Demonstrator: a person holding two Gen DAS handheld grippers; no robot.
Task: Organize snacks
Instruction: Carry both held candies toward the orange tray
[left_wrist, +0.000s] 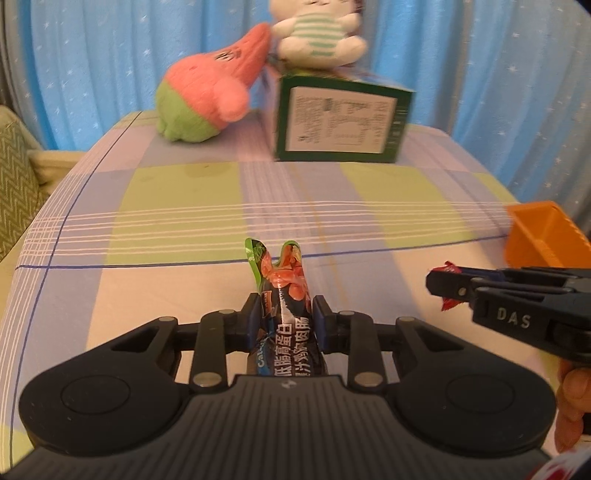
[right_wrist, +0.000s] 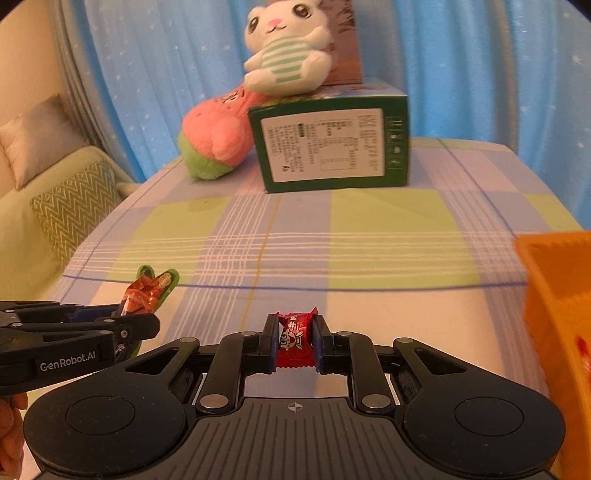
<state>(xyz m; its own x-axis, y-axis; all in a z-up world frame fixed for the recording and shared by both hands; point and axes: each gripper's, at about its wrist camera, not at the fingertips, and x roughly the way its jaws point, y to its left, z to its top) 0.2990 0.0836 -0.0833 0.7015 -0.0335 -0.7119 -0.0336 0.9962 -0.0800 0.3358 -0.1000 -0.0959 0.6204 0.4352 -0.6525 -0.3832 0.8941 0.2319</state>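
Left tongs (left_wrist: 286, 321) closed on sausage pack (left_wrist: 286, 295), mid-body: light, soft, film slippery. Right tongs (right_wrist: 295, 341) closed on red candy (right_wrist: 295, 338): tiny, light, crinkly wrapper; orange bin (right_wrist: 554, 295) near

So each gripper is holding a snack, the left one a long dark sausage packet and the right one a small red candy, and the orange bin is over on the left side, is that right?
Not quite. The orange plastic bin sits on the right side, as the right wrist view shows. The rest holds: the left gripper clamps the long dark sausage packet, and the right gripper clamps the small red wrapped candy.
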